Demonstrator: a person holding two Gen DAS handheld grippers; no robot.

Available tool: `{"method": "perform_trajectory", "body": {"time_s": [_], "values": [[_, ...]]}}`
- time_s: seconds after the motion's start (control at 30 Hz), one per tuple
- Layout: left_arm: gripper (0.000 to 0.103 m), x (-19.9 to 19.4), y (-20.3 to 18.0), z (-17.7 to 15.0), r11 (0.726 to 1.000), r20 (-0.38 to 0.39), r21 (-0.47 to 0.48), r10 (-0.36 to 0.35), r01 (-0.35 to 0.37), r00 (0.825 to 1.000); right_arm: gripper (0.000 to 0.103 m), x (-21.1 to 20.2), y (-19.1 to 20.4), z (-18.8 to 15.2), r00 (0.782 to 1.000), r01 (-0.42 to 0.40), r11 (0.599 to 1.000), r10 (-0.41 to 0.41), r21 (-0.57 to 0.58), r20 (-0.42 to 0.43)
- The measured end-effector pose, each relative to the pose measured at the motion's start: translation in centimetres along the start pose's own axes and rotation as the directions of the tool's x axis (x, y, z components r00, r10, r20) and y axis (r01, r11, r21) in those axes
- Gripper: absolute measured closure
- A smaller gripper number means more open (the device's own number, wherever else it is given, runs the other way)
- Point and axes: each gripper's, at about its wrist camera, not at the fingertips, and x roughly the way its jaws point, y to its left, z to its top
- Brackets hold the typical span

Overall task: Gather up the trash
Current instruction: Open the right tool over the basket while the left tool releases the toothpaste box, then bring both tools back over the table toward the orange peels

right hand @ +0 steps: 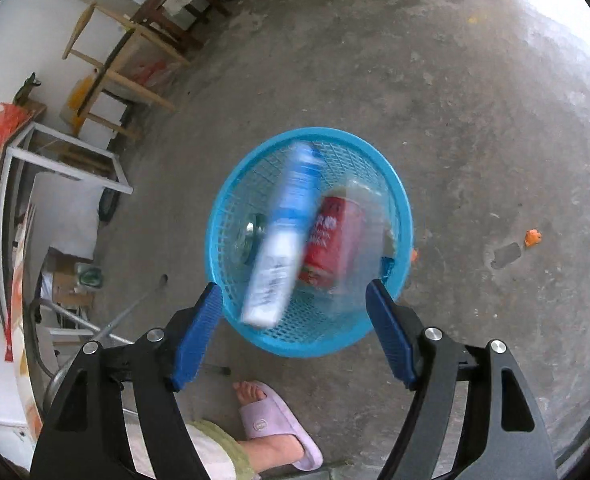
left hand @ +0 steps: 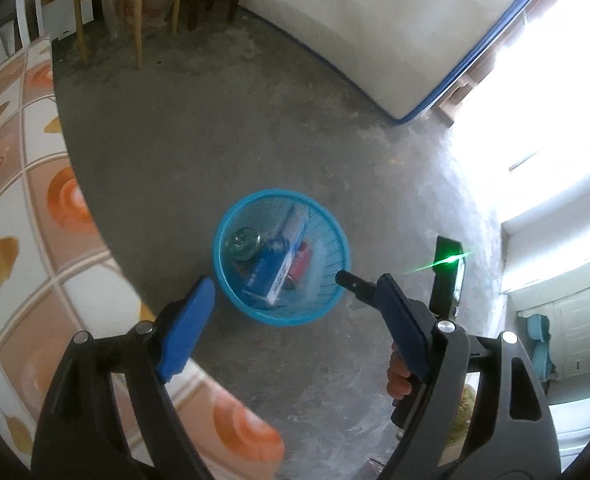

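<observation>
Floor (right hand: pixel 475 128): bare grey concrete, fills most of both views; stained and patchy.
Table (left hand: pixel 11 184): cloth with orange-and-white squares, curves down the left edge of the left wrist view, just left of the basket.
Wall panel (left hand: pixel 355 32): white with a blue border, upper right of the left wrist view, well apart from the basket.
Chairs (right hand: pixel 135 60): wooden, upper left of the right wrist view, far from the basket.
Basket (right hand: pixel 399 200): round blue mesh, on the floor at frame centre in both views; nothing lies between the grippers and its open mouth.
Carton (right hand: pixel 287 232): long blue-and-white box inside the basket, blurred; long axis runs from the basket's upper rim down toward its lower left, leaning against the wall.
Red can (right hand: pixel 331 236): in the basket just right of the carton, touching it, long axis roughly parallel.
Glass jar (left hand: pixel 243 243): in the basket's left side.
Slipper (right hand: pixel 279 424): lilac, on a foot, bottom centre, just below the basket.
Left gripper (left hand: pixel 295 300): jaws spread wide, nothing between the pads.
Right gripper (right hand: pixel 293 308): jaws wide apart above the basket's near rim, pads pressing on nothing.
Orange scrap (right hand: pixel 532 237): on the floor at right, apart from the basket.
</observation>
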Motion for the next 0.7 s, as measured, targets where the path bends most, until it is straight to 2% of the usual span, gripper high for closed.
{"method": "perform_trajectory", "body": {"time_s": [0.13,0.3,0.4,0.5,0.6,0.7], "values": [[0.024,-2.2,-0.1,-1.3,1.0,0.042,0.017,-0.023,0.022,0.999,0.031,-2.6,0.4,-1.0,1.0,-0.001,0.999,0.002,-0.032,0.026],[0.022,-5.6,0.5,-3.2,0.999,0.112,0.051,-0.016,0.01,0.994,0.031,-6.6,1.9,-1.9,0.996,0.0,0.996,0.008,-0.087,0.084],[0.02,-8.0,1.3,-4.7,0.999,0.173,0.038,-0.012,0.006,0.985,0.03,-9.2,3.8,-2.6,0.992,0.004,0.99,0.013,-0.141,0.124],[0.02,-9.9,2.4,-5.9,1.0,0.215,0.014,0.004,-0.007,0.977,0.025,-11.3,5.8,-3.2,0.986,-0.002,0.98,0.034,-0.198,0.161],[0.02,-11.3,3.1,-7.0,1.0,0.23,0.013,-0.019,0.016,0.973,0.021,-13.6,8.8,-4.0,0.978,0.002,0.959,0.057,-0.283,0.202],[0.02,-12.6,4.1,-7.9,0.999,0.262,0.002,-0.031,0.032,0.965,0.021,-15.5,12.3,-4.7,0.973,-0.014,0.93,0.097,-0.367,0.208]]}}
